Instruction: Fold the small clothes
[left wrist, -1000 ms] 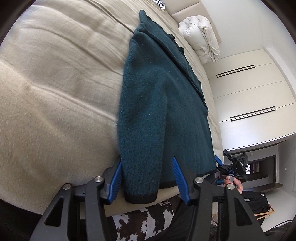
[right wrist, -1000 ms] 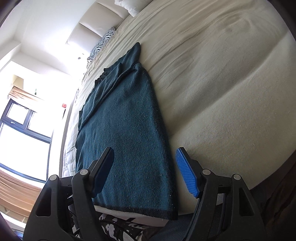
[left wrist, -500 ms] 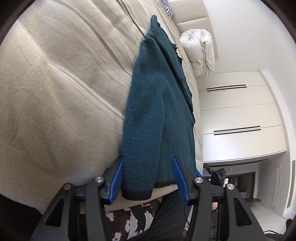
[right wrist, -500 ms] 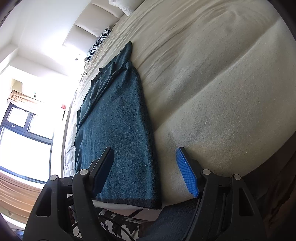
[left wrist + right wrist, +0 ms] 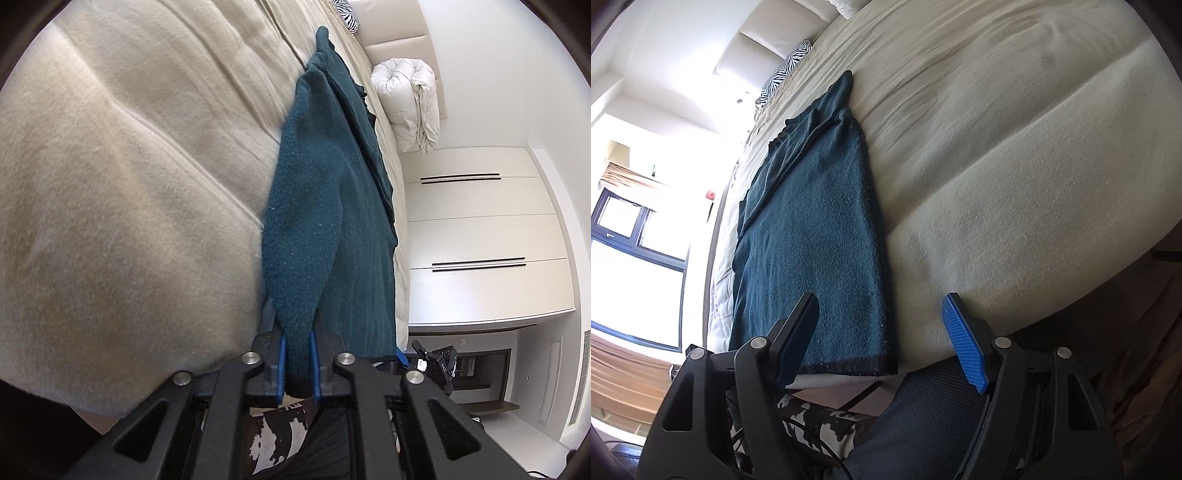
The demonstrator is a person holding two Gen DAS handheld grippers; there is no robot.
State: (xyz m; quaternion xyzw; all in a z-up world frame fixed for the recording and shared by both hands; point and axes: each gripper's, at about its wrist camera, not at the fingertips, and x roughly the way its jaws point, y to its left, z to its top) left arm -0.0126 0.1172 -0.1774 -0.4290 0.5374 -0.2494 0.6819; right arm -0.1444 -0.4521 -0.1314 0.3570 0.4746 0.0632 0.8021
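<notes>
Two claws work the hem: the left claw [image 5: 297,363] clamps the teal sweater's [image 5: 325,206] cuffed corner for lifting — the right claw [image 5: 882,341] gapes, straddling the opposite corner.

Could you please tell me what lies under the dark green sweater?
The dark green sweater lies on the beige bed cover. What the cover looks like beneath it is hidden.

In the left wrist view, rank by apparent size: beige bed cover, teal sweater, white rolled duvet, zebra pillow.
1. beige bed cover
2. teal sweater
3. white rolled duvet
4. zebra pillow

Duvet and pillow lie farther away, so their true sizes stay unsure.
</notes>
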